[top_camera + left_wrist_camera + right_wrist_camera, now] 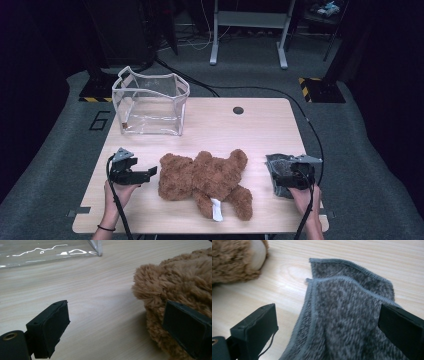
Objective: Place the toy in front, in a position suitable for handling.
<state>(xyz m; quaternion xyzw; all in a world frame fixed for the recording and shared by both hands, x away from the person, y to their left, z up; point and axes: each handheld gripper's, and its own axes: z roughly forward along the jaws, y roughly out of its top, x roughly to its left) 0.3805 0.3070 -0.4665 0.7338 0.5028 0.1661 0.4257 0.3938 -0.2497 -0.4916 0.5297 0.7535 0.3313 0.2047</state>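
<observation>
Two grippers flank a brown teddy bear (207, 181) on your wooden surface (260, 130) in the high view: your left gripper (150, 173) sits just beside the bear's left end, jaws pointing at it, while your right gripper (280, 181) hangs over a grey cloth (276, 165) at the right edge, well apart from the bear. A clear plastic bag (150, 102) stands open at the far left of the surface, behind the bear, and a white tag (216, 210) shows on the bear's near side. From the left gripper view, your left gripper (115, 322) has its jaws spread wide over bare wood; the right-hand jaw lies against the bear's (180, 287) fur, nothing is pinched between them, and the bag's (50, 251) bottom edge crosses the top. From the right gripper view, your right gripper (327, 327) stands with jaws apart, the folded grey cloth (347, 315) lying between them unclamped, and one pale-soled paw of the bear (237, 260) at the upper left.
</observation>
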